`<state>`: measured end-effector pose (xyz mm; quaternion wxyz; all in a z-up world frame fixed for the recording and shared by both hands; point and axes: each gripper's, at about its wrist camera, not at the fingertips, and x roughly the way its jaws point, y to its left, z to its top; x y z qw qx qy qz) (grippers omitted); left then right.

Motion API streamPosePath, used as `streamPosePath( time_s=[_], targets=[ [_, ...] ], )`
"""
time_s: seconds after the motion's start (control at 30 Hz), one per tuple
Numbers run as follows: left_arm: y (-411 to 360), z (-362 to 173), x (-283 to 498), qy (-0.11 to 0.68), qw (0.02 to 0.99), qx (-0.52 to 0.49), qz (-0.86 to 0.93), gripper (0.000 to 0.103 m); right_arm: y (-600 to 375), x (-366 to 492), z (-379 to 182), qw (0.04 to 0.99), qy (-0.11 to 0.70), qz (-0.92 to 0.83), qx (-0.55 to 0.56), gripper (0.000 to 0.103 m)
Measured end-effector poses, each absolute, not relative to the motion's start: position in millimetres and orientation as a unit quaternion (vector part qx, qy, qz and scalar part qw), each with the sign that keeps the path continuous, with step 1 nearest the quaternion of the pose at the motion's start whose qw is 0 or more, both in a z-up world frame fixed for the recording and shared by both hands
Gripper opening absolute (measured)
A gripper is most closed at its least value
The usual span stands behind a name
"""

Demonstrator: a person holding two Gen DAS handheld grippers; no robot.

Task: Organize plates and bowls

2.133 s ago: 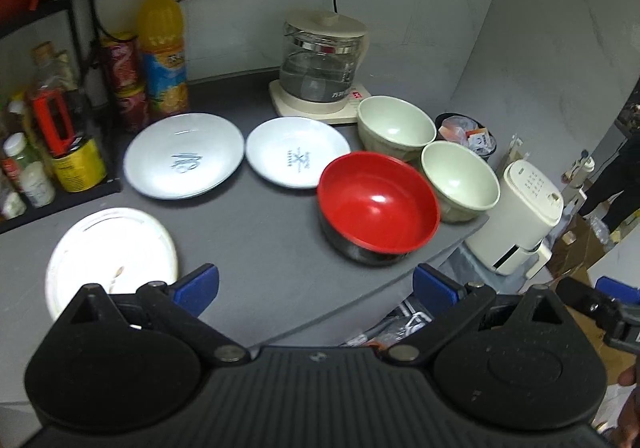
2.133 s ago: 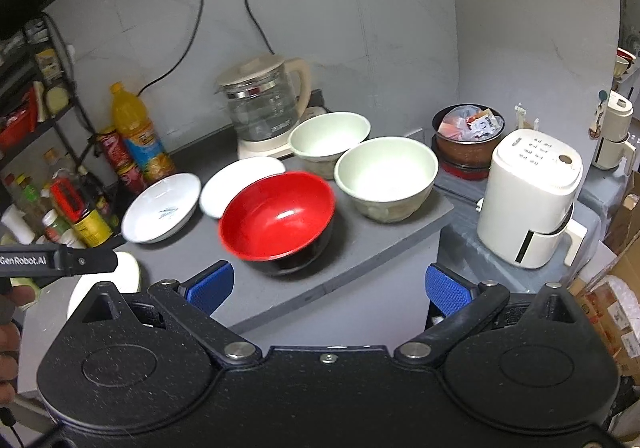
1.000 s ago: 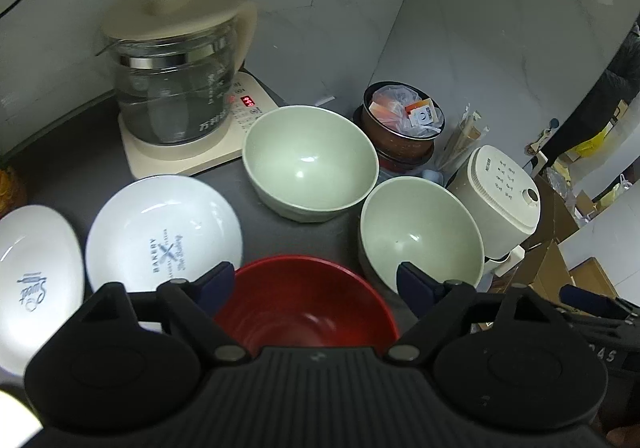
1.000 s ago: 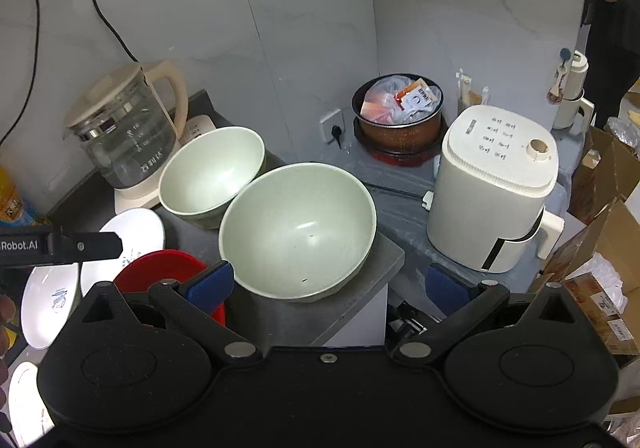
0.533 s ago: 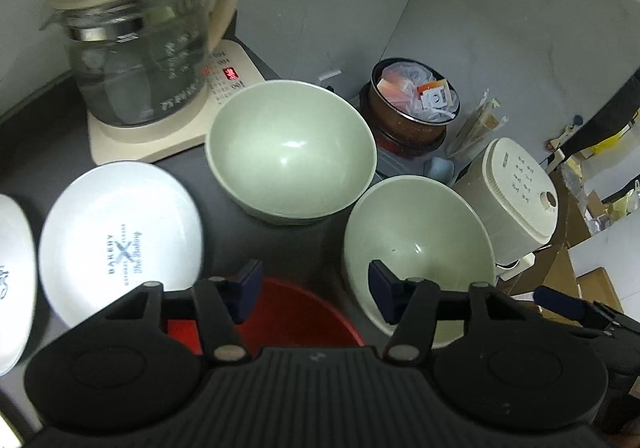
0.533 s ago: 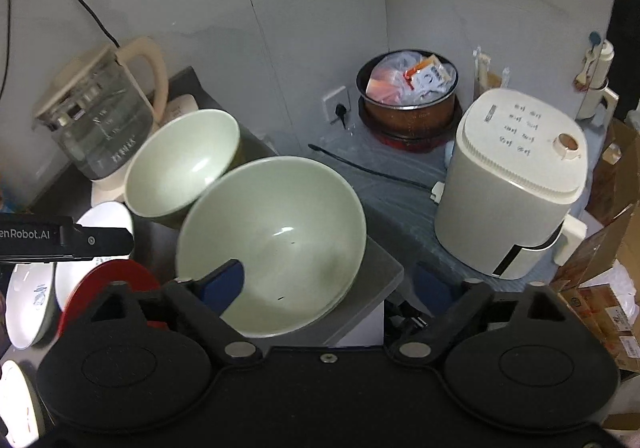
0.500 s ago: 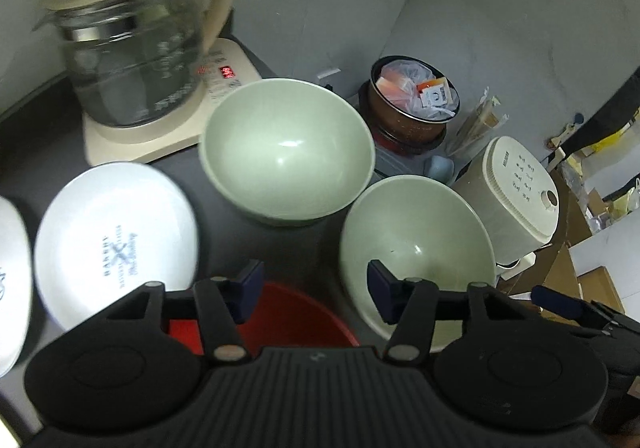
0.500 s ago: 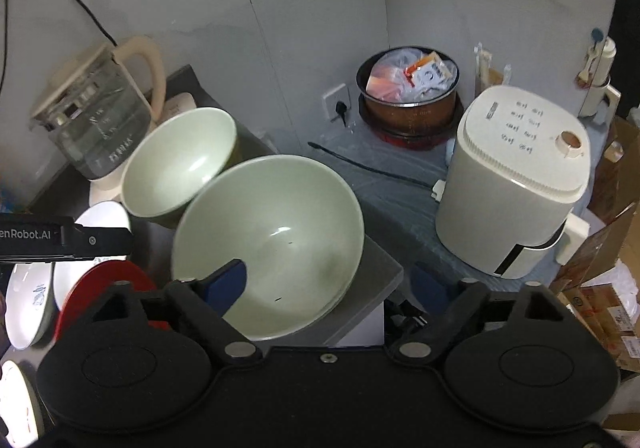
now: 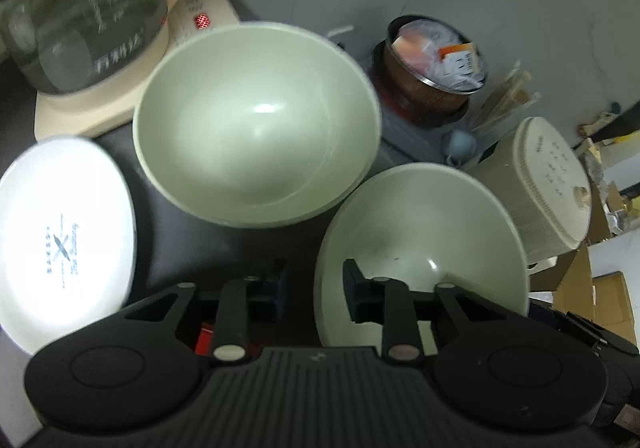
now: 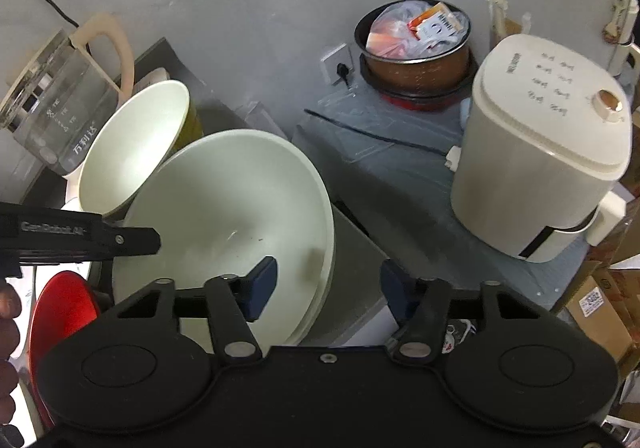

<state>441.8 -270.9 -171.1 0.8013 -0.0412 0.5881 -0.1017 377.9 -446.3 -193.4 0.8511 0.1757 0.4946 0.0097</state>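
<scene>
Two pale green bowls stand side by side on the dark counter. The nearer green bowl (image 9: 420, 232) (image 10: 232, 208) has a gripper on each side. My left gripper (image 9: 314, 288) straddles its left rim with narrowed, open jaws: one finger inside, one outside. My right gripper (image 10: 328, 284) straddles its right rim the same way, open. The farther green bowl (image 9: 256, 120) (image 10: 132, 152) sits by the kettle. A white plate (image 9: 60, 240) with blue print lies to the left. The red bowl (image 10: 60, 320) is close below the left gripper.
A glass kettle (image 9: 80, 8) on its cream base stands at the back left. The counter edge (image 10: 360, 248) drops off just right of the nearer bowl. Beyond it are a white appliance (image 10: 540, 168) and a brown pot (image 10: 416, 40) full of packets. A hand (image 10: 8, 328) holds the left gripper.
Both grippers moved forward and down from over the red bowl to the nearer green bowl. Their jaws narrowed and now straddle its opposite rims.
</scene>
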Motion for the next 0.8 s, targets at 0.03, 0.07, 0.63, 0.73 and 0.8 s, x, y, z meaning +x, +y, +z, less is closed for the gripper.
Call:
streamPosePath(
  time_s=[0.03,0.07,0.63,0.73,0.8],
  targets=[
    [-271.5,-175.4,443.1,0.593,0.797,-0.042,-0.101,0.020,-446.5,379.5,-195.6,0.850,0.497,0.010,0.175,0.049],
    [-272.5,-179.6,444.4,0.599,0.793,-0.045,-0.103,0.014,-446.0,380.7,-197.6,0.850,0.498,0.009,0.172,0.044],
    [-270.6,-147.5,436.2,0.569,0.811,-0.064,-0.121,0.008,-451.6,376.1,-168.9,0.870,0.463,0.028,0.170,0.014],
    [-266.2,-130.9,431.7,0.556,0.819,-0.072,-0.123,0.008,-450.1,372.3,-154.7,0.877,0.449,0.031,0.169,0.014],
    [-262.7,-121.7,428.9,0.549,0.824,-0.075,-0.123,0.008,-448.2,370.2,-146.3,0.879,0.444,0.034,0.171,0.014]
  ],
)
